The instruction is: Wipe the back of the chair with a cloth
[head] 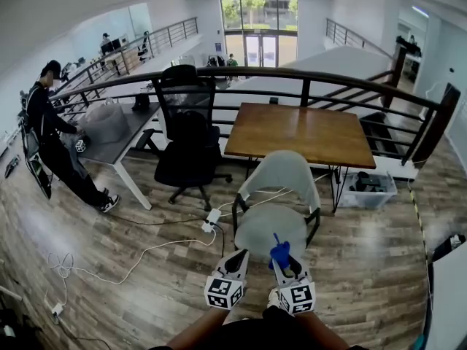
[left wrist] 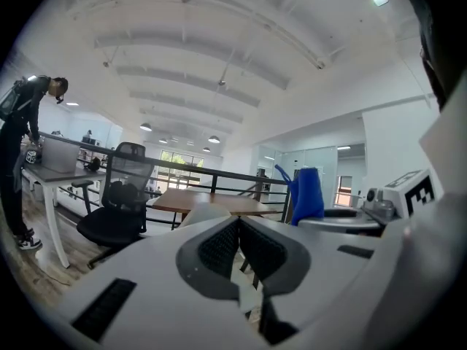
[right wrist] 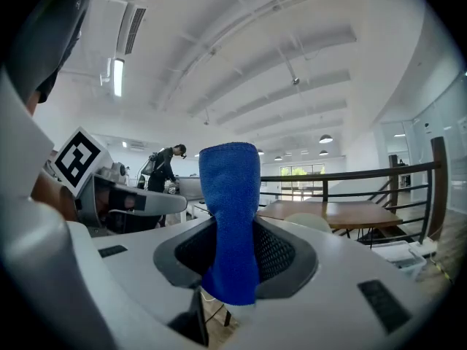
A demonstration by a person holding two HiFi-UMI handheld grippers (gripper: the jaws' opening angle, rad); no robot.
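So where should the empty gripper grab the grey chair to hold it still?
Probably the top edge of the chair back, from above: it stands upright as a thin curved rim jaws can straddle. The left gripper is shut, so open it first.

Left tongs and right tongs are held side by side, pointing forward. Left jaws meet, empty; right jaws clamp a blue cloth.

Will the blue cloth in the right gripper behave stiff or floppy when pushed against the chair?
Probably soft: the blue cloth narrows where the right gripper pinches it. It stands upright above the jaws, so likely thick and light.
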